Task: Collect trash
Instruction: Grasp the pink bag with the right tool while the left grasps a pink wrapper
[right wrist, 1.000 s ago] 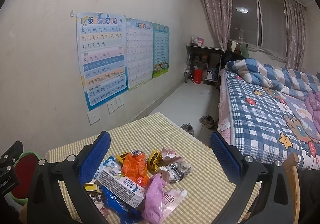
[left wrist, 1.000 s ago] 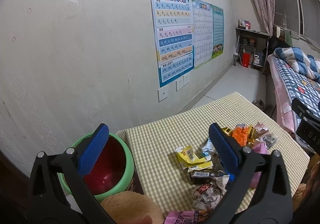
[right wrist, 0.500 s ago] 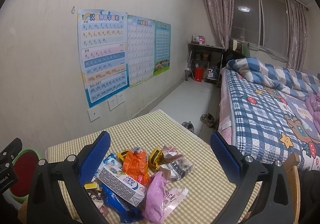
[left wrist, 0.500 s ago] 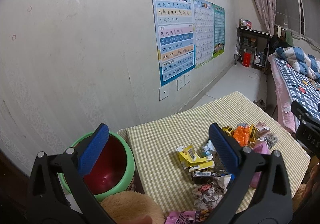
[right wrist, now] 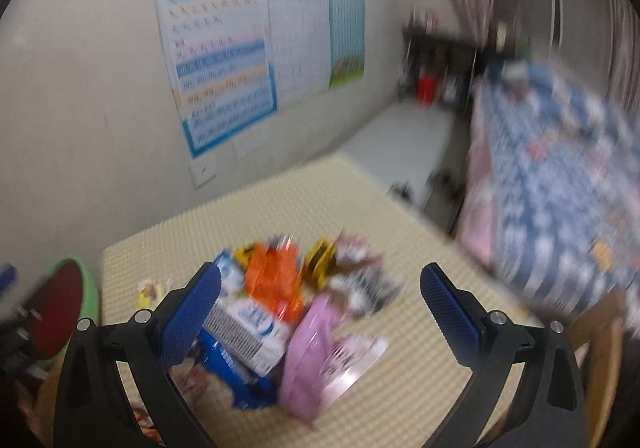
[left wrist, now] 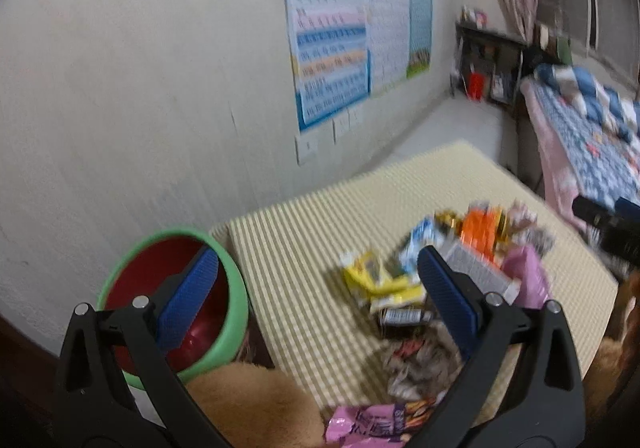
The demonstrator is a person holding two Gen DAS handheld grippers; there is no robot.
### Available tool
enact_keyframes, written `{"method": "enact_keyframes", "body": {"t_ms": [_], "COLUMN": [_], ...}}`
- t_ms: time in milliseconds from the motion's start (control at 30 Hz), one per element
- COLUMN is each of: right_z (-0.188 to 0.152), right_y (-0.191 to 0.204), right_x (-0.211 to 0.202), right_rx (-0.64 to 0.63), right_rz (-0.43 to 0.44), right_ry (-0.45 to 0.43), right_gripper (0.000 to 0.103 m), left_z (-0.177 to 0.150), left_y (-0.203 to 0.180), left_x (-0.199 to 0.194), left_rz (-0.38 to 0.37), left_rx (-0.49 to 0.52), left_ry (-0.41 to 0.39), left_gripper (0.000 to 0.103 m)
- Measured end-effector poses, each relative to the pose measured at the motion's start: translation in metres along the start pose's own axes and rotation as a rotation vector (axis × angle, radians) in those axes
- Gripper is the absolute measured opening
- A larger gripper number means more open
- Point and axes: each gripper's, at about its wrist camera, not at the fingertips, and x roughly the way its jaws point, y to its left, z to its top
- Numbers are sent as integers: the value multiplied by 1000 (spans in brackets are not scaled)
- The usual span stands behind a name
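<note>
- Left gripper (left wrist: 318,278): jaws wide apart, nothing between them; blue pads, black frame. Hangs over the near-left part of the surface (left wrist: 320,208), w/ the left pad in front of the bin.
- Right gripper (right wrist: 320,294): jaws wide apart too, empty. Sits above the trash pile, pile showing thru the gap.
- Both views motion-blurred, right one worse, so small print on the wrappers can't be read.
- Surface has a yellow-green checked cloth; stands next to the wall.
- Trash pile (right wrist: 288,312): heap of wrappers on the near-right part of the surface, all touching or overlapping. Incl. an orange packet (right wrist: 276,284), a white/blue carton (right wrist: 248,332), a pink bag (right wrist: 308,352), a blue wrapper (right wrist: 236,372) under the carton.
- In the left view, yellow wrappers (left wrist: 376,280) lie at the pile's left edge, crumpled paper (left wrist: 420,368) nearer the camera.
- Bin (left wrist: 176,304): green rim, red inside, just beside the surface's left edge, near the wall.
- Posters (left wrist: 332,32) on the wall, wall sockets just below them.
- Bed (right wrist: 560,176) w/ blue checked cover on the right, apart from the surface.
</note>
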Motion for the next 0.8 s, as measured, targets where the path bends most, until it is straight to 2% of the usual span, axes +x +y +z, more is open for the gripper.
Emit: {"method": "enact_keyframes", "body": {"t_ms": [67,167,233,333,433,500,633,700,800], "right_z": [-6,-13,-18,-23,-29,-30,-33,-35,-40], "right_y": [-6,-3,1,1,-2,-6,-14,-15,-10], "right_x": [17,34,39,49,56,57,61,63,67], "right_rx": [44,22,-5,18,38,57,102,114,101], "right_rz": [43,69,60,74,69,74,98,116,122], "right_ry": [89,181,210,252,293,307,345,364,392], "right_gripper": [96,96,96,96,89,89,89,90,90], "left_z": [-10,-21,-28,-42,-61,-67,-85,-95,-106], "left_y": [-5,-11,-13,-20,-33,-39,-52,-59,-67], "left_x": [14,29,35,38,34,30,13,13,22], "left_rz": [-43,-122,-178,-270,-340,-390,-396,-405,-384], "left_rx": [28,40,44,59,136,182,378,458,499], "left_ry": [54,138,191,279,351,374,351,369,404], "left_gripper": [98,98,98,97,92,92,93,98,98]}}
